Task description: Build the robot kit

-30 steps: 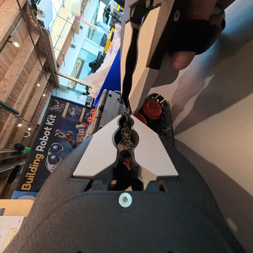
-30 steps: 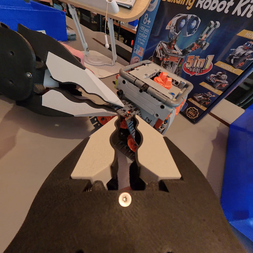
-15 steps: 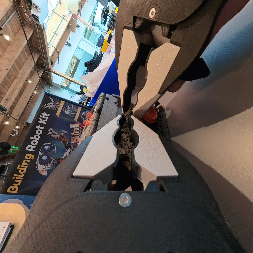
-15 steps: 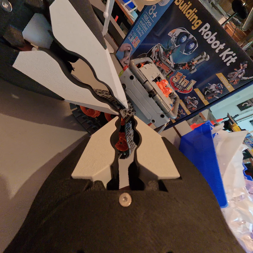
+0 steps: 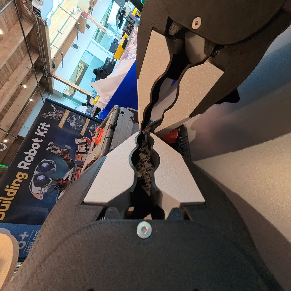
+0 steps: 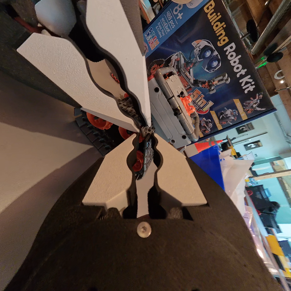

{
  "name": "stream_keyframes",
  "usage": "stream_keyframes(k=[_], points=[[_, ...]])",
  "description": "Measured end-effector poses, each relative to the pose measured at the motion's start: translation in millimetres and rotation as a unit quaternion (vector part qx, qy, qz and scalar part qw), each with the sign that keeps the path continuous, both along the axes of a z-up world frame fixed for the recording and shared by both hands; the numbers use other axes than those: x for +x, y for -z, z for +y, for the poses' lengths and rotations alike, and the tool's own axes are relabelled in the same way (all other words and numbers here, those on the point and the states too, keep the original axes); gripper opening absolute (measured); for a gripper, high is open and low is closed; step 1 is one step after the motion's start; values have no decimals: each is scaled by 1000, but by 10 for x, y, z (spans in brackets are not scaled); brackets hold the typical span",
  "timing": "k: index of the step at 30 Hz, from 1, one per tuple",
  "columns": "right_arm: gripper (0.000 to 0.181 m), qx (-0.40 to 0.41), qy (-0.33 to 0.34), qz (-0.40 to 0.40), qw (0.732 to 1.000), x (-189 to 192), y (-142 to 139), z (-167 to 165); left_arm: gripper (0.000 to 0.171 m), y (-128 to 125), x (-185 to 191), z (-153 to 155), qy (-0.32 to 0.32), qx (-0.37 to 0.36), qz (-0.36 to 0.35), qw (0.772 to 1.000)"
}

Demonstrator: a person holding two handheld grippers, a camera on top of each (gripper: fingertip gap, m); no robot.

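Both wrist views are rolled hard, so the grey table (image 5: 252,181) runs down the right of the left view and down the left of the right view.

Left gripper (image 5: 144,137): fingers drawn in tight on a grey studded beam piece (image 5: 145,166), seen in the narrow gap at frame centre. Right gripper (image 6: 145,138): likewise closed on a dark grey perforated piece (image 6: 147,157), with an orange wheel (image 6: 138,163) showing beside it between the fingers. The two grippers meet tip to tip; each appears in the other's view coming down from the top of the frame. Whether they pinch one beam or two joined parts, I cannot tell.

The pieces belong to a building-block tracked robot model (image 6: 170,110): grey box body centre-right in the right view, black track (image 6: 94,133) and orange wheels centre-left, against the table. A printed kit box (image 5: 44,157) stands behind it, lower left in the left view.

Handling, my judgement: rigid plastic, light, held by snap-fits; likely to pop apart if twisted or pulled askew. The studded beam gives the pads bite; best held across its flat faces, near a joint.

Axis: the gripped beam runs lengthwise along each gripper's fingers, from frame centre downward. The body's long side runs upper left to lower right in the right view.
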State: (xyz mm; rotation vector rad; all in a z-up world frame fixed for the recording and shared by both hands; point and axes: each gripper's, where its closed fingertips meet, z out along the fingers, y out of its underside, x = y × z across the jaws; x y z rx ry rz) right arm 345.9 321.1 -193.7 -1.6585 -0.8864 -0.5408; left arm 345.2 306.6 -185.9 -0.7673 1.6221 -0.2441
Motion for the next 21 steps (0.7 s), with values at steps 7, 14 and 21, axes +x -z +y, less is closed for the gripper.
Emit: stream_keyframes(k=[7, 14, 21], points=[[11, -12, -5, -47, 999, -22, 22, 16, 4, 9, -3, 14, 1, -10, 0, 1000], [9, -24, -4, -80, 997, -19, 33, 27, 3, 1, 8, 20, 2, -22, -4, 1000], [8, -22, -4, -111, 994, -27, 36, 51, 3, 3, 1, 44, 2, -38, -6, 999]])
